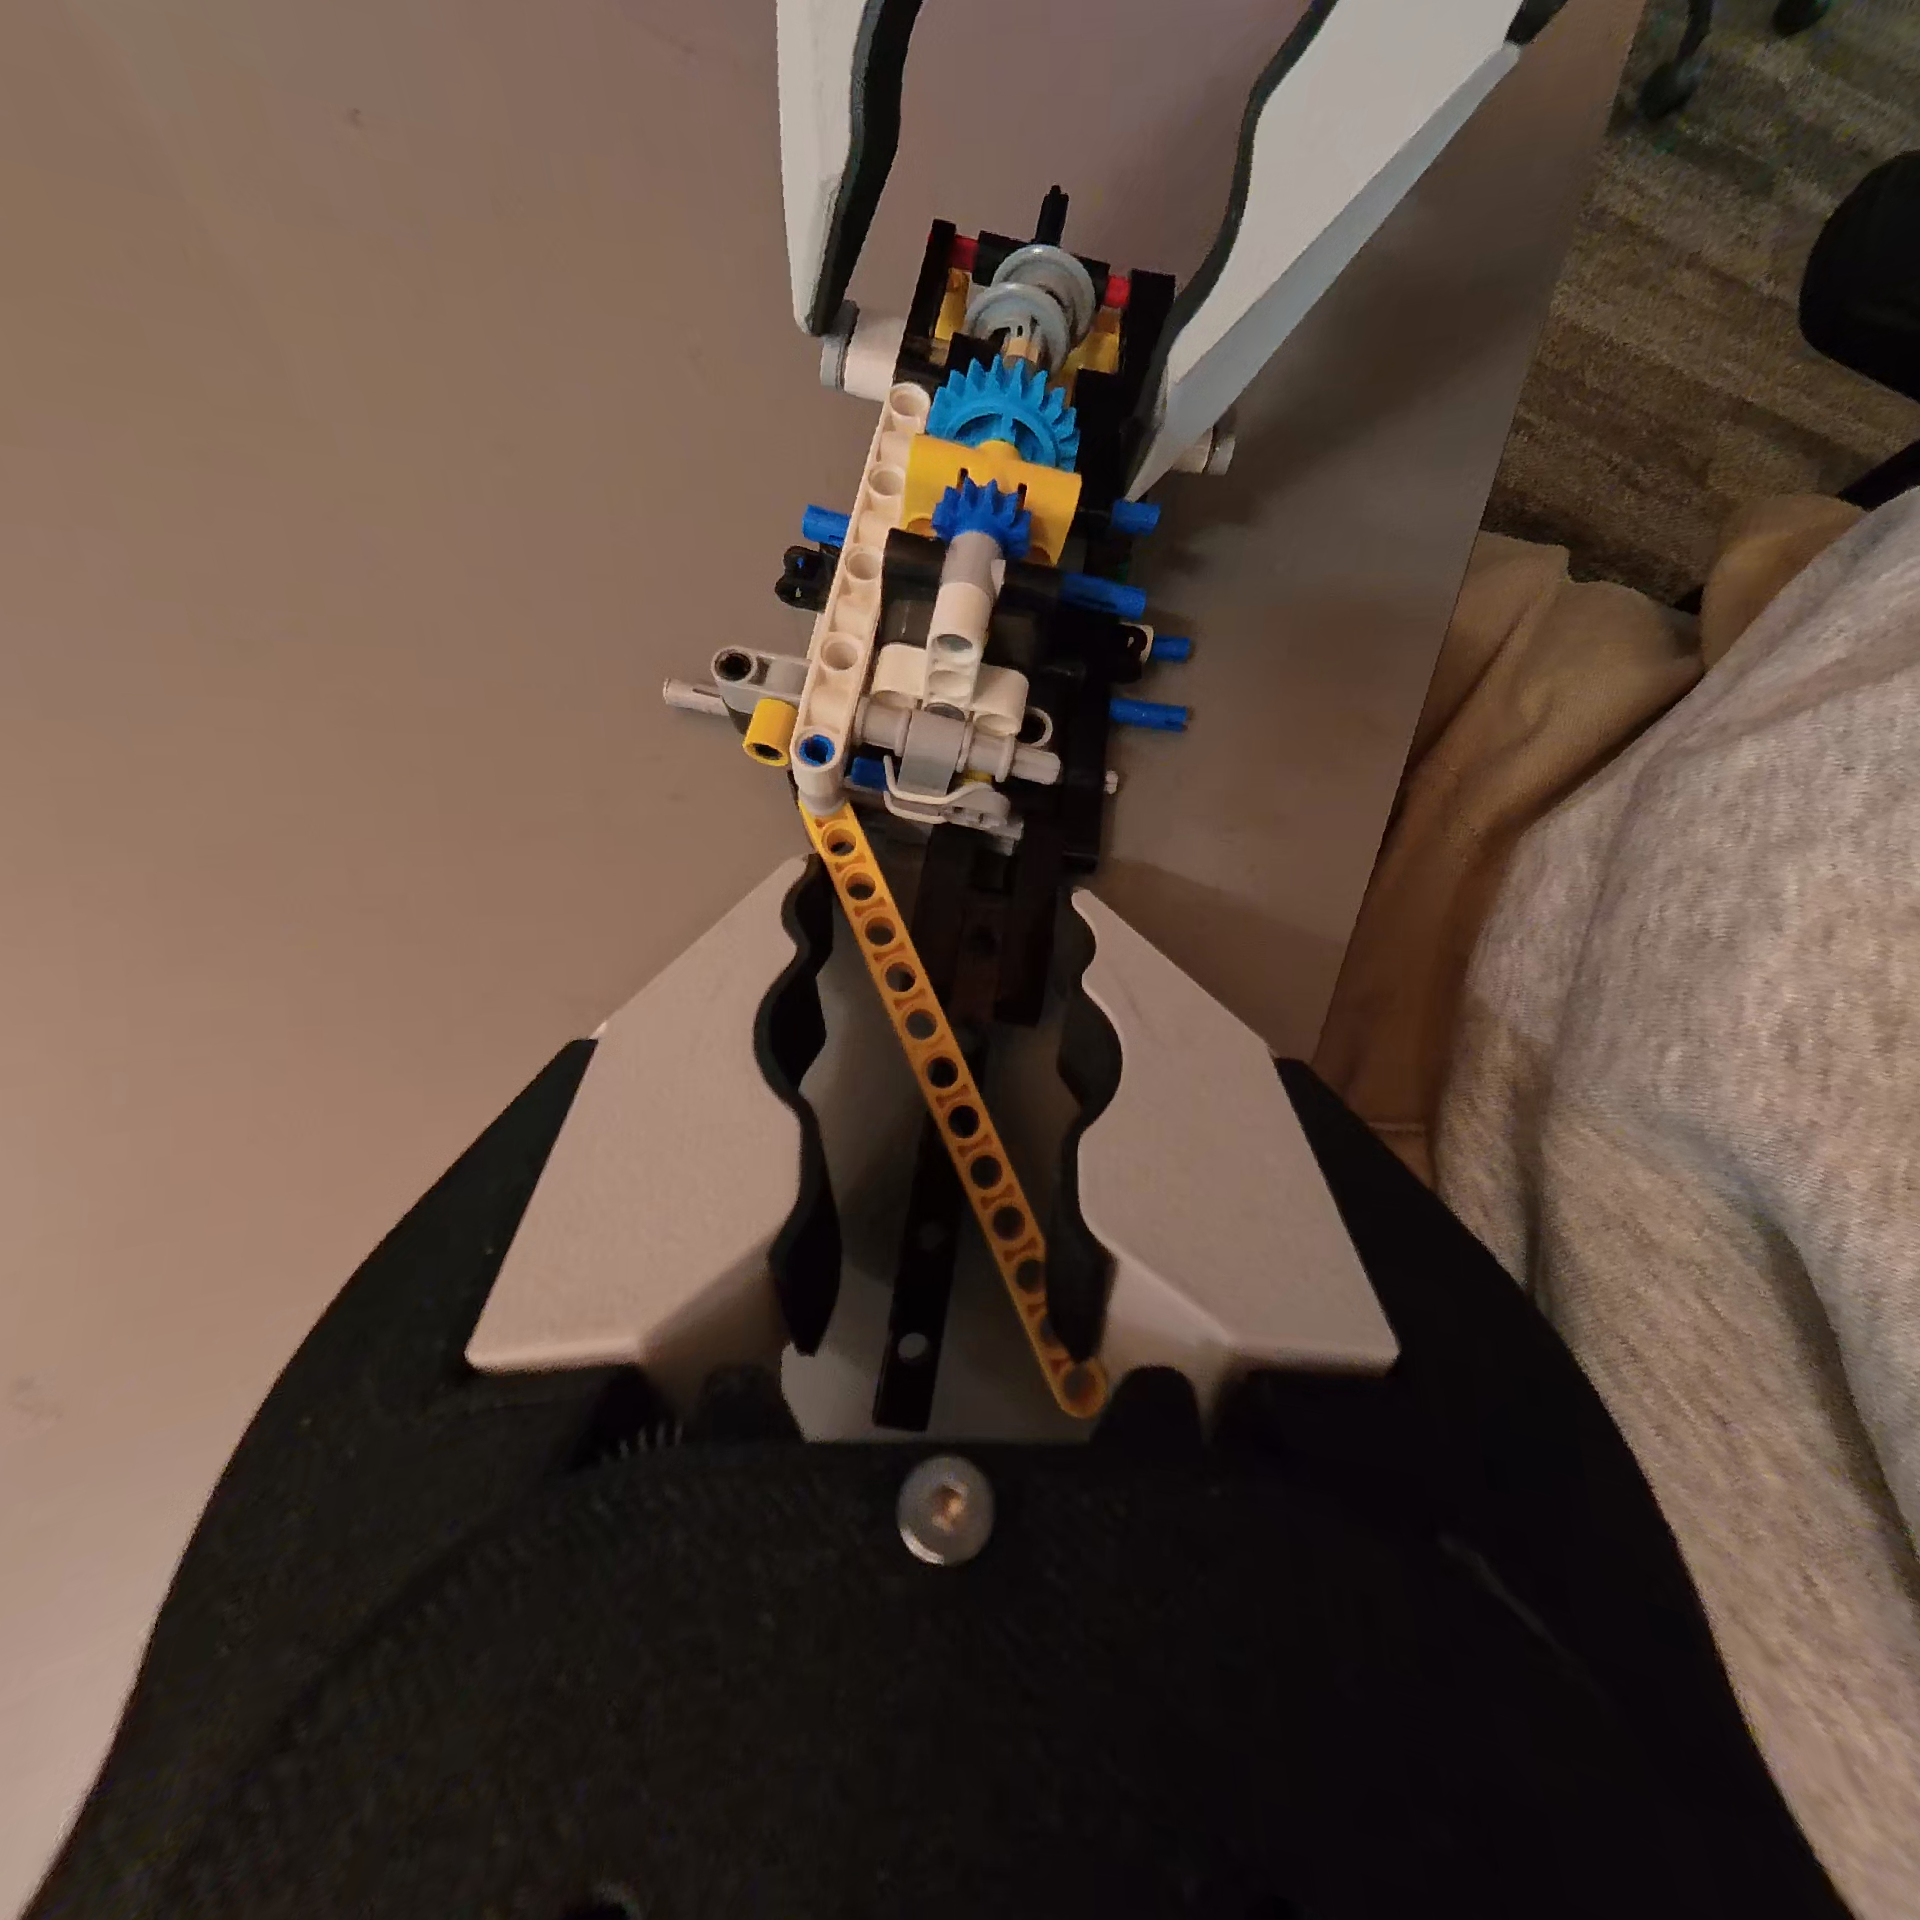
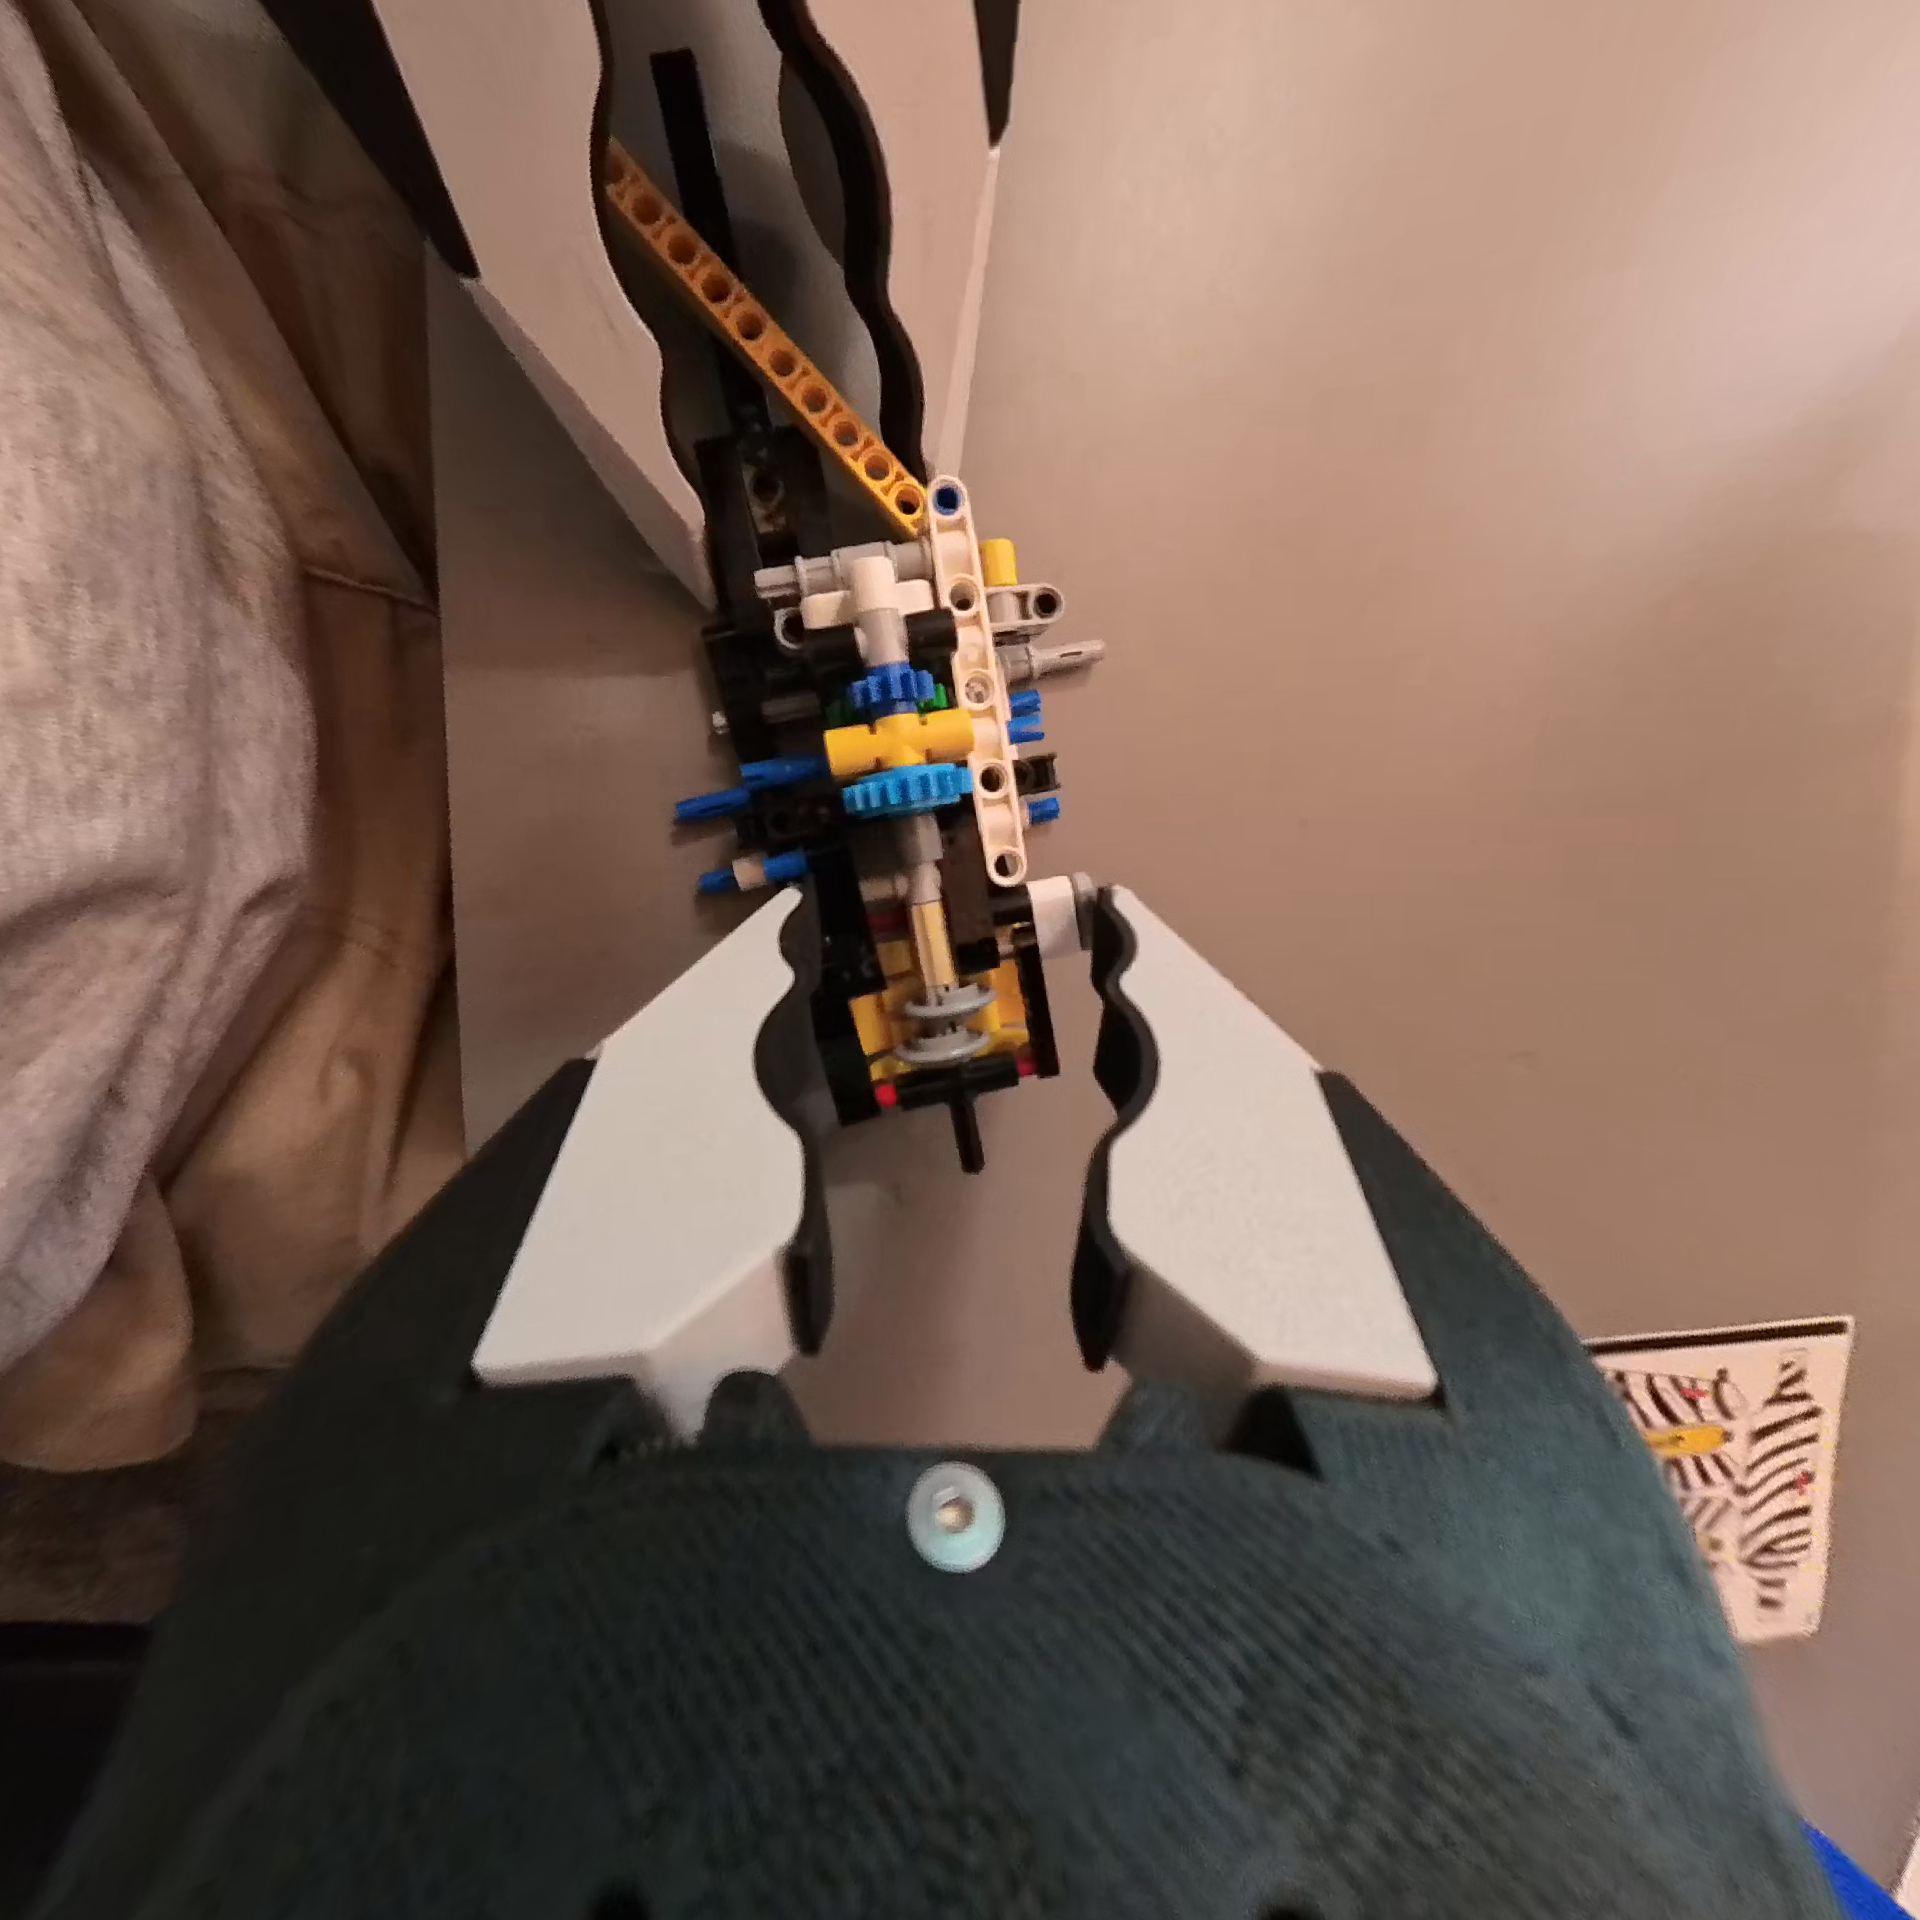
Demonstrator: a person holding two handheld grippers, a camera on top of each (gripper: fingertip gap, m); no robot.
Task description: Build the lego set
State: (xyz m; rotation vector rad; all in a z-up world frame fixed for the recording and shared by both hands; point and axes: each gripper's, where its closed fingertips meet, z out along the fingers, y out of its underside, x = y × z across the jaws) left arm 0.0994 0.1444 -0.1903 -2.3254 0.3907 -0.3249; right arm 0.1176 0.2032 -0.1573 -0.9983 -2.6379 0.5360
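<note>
A lego assembly (image 1: 966,623) of black frames, blue gears, a white beam (image 1: 862,582) and a long yellow beam (image 1: 935,1070) is held over the table between both grippers. My left gripper (image 1: 940,894) is shut on its black tail end, and the yellow beam runs slantwise between the fingers. My right gripper (image 2: 948,902) clamps the other end of the assembly (image 2: 904,748). One fingertip presses a white pin (image 2: 1055,914) against the black frame. Each gripper also shows at the top of the other's view: the right (image 1: 1018,400) and the left (image 2: 816,499).
The beige table (image 1: 312,520) lies under the assembly, and its edge runs down the right of the left wrist view. A person's grey clothing (image 1: 1662,1039) is close beside that edge. A sheet with a striped pattern (image 2: 1725,1475) lies on the table at the right. The grippers' ends are close to 8 centimeters from one another.
</note>
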